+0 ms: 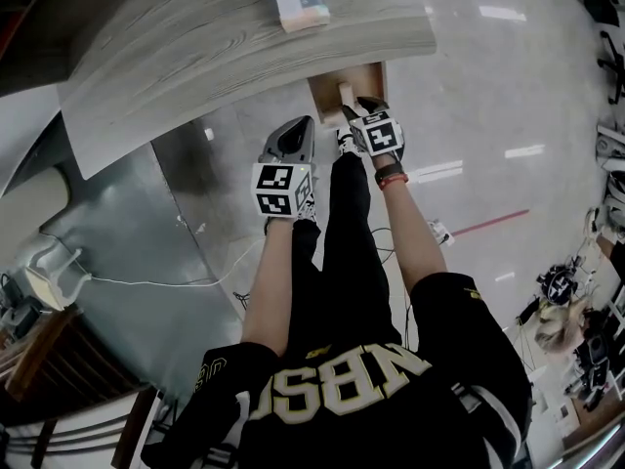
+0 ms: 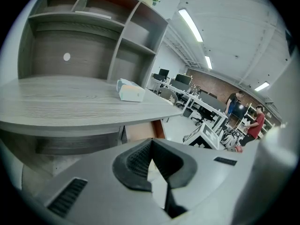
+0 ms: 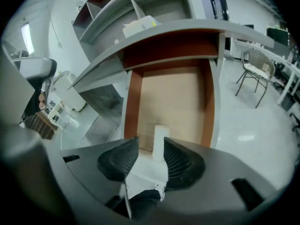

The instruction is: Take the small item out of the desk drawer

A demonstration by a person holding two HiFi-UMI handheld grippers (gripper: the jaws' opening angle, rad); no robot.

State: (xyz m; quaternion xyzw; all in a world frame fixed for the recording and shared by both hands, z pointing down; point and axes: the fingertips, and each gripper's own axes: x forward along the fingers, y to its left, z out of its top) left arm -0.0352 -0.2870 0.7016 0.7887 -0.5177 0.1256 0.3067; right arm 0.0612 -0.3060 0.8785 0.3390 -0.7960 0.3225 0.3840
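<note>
My right tongs (image 3: 151,149) stand wide open over the open drawer (image 3: 133,102). The white item (image 3: 161,135) stands upright at the drawer's near end, at the tips, ungripped. My left tongs (image 2: 151,143) are closed and empty.

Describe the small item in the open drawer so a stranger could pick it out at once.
Start at the grey wood-grain desk, then drop to the open drawer under its edge, tan-floored with reddish-brown sides. Near the drawer's front edge stands the small item: a white upright cylinder, the only thing visible in the drawer, unlike the flat box on the desktop.
</note>
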